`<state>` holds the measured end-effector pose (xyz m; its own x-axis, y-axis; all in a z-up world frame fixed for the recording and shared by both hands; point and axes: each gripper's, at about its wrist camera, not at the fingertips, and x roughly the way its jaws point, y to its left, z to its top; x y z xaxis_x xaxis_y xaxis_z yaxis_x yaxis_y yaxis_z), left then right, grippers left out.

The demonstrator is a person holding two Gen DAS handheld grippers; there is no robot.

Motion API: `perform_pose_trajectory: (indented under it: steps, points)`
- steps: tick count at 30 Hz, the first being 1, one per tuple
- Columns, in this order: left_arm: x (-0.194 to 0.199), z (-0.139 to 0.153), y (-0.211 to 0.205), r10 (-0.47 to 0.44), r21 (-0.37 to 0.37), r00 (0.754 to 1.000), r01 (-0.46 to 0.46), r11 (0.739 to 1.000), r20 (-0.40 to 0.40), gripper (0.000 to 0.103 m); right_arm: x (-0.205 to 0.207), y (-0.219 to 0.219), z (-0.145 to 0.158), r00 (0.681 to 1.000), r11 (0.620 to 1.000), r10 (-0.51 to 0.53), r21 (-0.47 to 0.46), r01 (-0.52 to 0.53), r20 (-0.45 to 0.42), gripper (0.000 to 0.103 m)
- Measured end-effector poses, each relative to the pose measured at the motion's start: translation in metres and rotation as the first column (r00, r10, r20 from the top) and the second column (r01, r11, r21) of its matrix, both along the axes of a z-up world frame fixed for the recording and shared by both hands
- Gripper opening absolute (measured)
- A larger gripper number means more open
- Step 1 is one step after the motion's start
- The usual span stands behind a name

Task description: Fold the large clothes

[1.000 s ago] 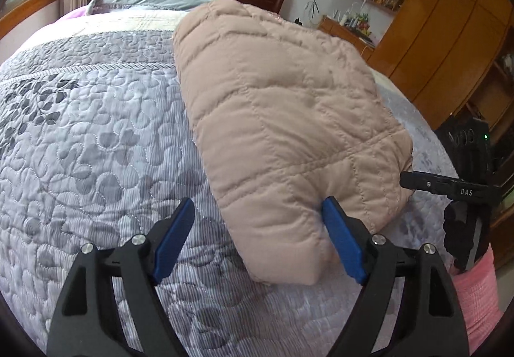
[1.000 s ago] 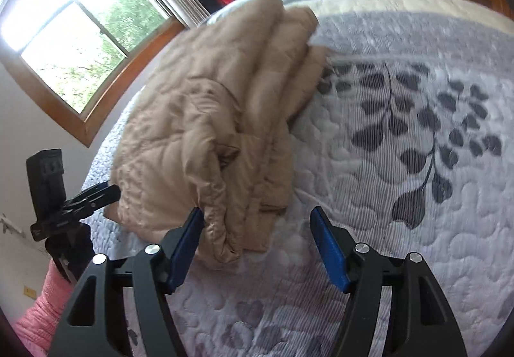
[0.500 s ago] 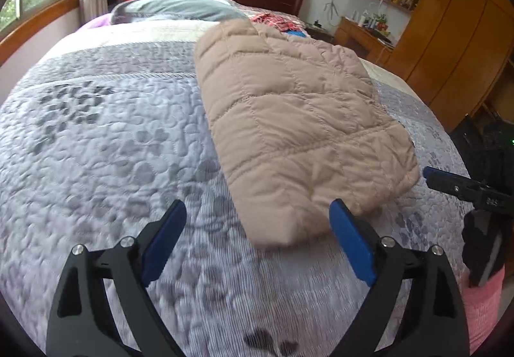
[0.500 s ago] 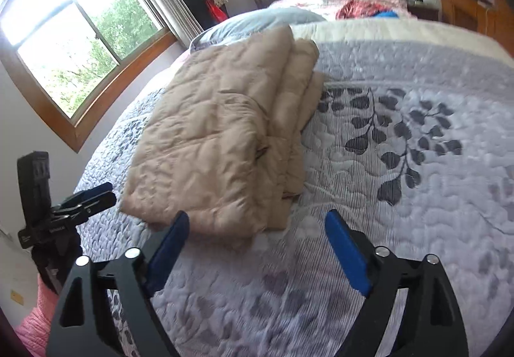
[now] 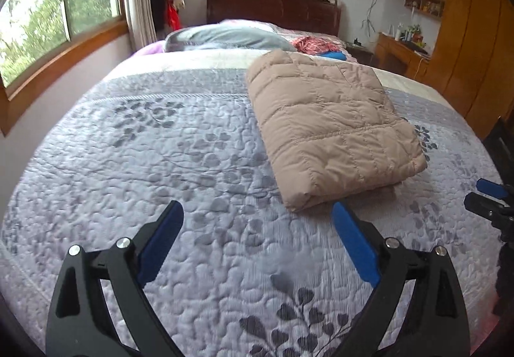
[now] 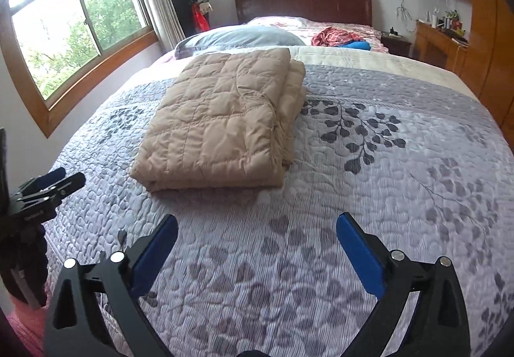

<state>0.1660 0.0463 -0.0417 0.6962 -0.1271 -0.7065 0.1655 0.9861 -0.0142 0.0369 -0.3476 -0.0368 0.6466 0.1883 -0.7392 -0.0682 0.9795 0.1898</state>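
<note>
Left wrist view: the left gripper (image 5: 257, 222) hangs above a bed spread with a grey quilted bedspread (image 5: 167, 164) printed with darker leaf sprigs. Its two blue-padded fingers (image 5: 160, 241) stand wide apart and released; they have just been opening, and nothing but bedspread shows between them. The folded beige quilted puffer jacket (image 5: 331, 129) lies flat on the bedspread ahead and to the right, a thick rectangular bundle whose near corner is just beyond the right-hand finger tip, apart from it. At the right edge the right gripper (image 5: 491, 196) shows as a black frame with a blue pad. Behind the jacket lie a grey pillow (image 5: 225, 36) and a red checked cloth (image 5: 308, 44), with a dark wooden headboard (image 5: 273, 12) further back.

Right wrist view: the right gripper (image 6: 257, 227) also hangs over the bedspread (image 6: 385, 180), its blue-padded fingers (image 6: 359, 254) spread wide and grasping nothing; they too have just been opening. The jacket (image 6: 225, 122) rests ahead and to the left, well clear of the finger tips, its stacked layers showing along the right edge. The left gripper (image 6: 48, 183) shows at the left edge, with a pink sleeve (image 6: 25, 325) below it. A wood-framed window (image 6: 80, 29) fills the left wall.
</note>
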Motion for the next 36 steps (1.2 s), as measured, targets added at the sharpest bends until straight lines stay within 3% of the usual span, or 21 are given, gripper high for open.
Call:
perform_pose_trajectory:
  steps: [16, 36]
  points:
    - [-0.066, 0.014, -0.002, 0.017, 0.023, 0.998, -0.018, 1.0, 0.065, 0.096, -0.051, 0.022, 0.011, 0.999, 1.0, 0.025, 0.007, -0.026, 0.045, 0.099]
    - [-0.088, 0.02, -0.006, 0.009, 0.028, 0.996, -0.012, 1.0, 0.091, 0.096, -0.068, 0.025, 0.012, 0.999, 1.0, 0.013, 0.006, -0.014, 0.052, 0.099]
